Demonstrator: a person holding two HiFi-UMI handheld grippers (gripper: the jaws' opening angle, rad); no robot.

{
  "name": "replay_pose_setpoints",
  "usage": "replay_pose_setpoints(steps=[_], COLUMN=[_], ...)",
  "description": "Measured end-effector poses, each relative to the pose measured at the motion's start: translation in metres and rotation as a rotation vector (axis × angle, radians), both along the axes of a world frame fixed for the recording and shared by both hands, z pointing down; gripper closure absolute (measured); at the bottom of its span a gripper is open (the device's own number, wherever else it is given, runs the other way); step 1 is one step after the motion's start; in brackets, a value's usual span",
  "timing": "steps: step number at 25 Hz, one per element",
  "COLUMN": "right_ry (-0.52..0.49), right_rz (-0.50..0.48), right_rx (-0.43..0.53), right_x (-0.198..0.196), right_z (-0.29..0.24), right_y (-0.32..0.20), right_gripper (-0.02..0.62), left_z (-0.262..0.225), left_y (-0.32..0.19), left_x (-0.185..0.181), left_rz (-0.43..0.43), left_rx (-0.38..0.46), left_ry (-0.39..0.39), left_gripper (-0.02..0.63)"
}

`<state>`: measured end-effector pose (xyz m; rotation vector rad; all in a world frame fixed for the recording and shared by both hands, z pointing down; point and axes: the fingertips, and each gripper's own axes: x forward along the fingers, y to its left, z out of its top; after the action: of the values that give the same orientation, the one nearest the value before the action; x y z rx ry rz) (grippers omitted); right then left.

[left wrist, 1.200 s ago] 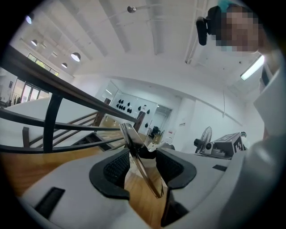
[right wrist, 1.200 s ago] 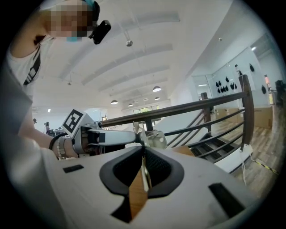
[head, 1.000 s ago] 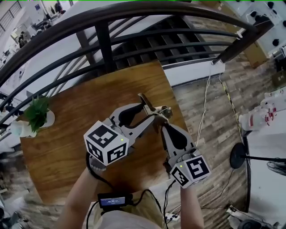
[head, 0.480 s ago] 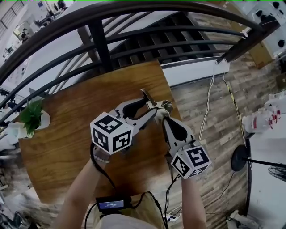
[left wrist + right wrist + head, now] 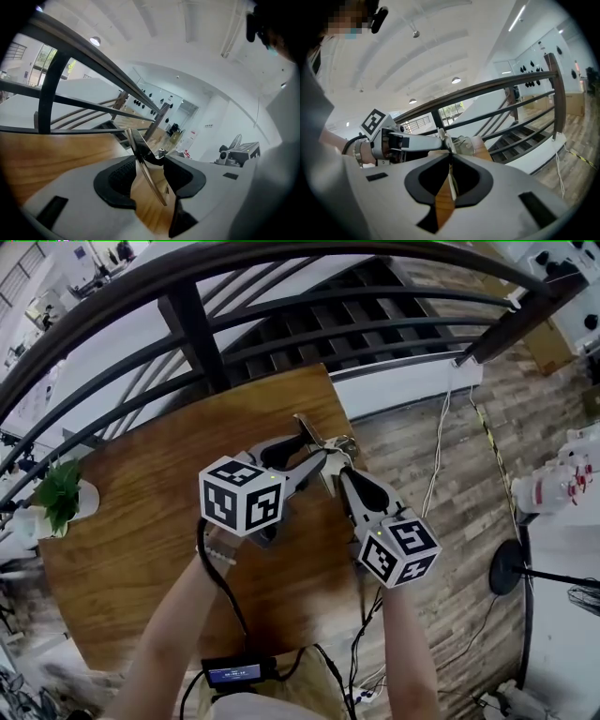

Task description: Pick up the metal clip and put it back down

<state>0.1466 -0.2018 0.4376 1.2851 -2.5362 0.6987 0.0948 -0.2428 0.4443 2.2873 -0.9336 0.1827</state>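
Metal clip (image 5: 315,431) gripped from both sides above the far right corner of the counter (image 5: 141,521). Left tongs (image 5: 316,455) clenched wide across its levers, right tongs (image 5: 341,474) pinched nearly flat on a thin blade: probably two grips for steadiness ahead of set-down.

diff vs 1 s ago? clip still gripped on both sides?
The left gripper and right gripper carried the metal clip together away from the person, toward the far edge of the table, and apparently a little lower. Nothing was taken hold of or let go: both jaws stay clamped on the clip. The potted plant stayed put.
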Motion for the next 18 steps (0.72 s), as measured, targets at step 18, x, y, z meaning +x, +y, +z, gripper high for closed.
replay_pose_setpoints(steps=[18], right_ry=[-0.054], right_rz=[0.02], right_rx=[-0.199], right_x=[0.012], right_z=[0.05], right_y=[-0.044], right_gripper=[0.574], left_z=[0.054], left_y=[-0.042], left_x=[0.031], left_rz=[-0.018], left_rx=[-0.147], left_ry=[-0.145], left_gripper=[0.42])
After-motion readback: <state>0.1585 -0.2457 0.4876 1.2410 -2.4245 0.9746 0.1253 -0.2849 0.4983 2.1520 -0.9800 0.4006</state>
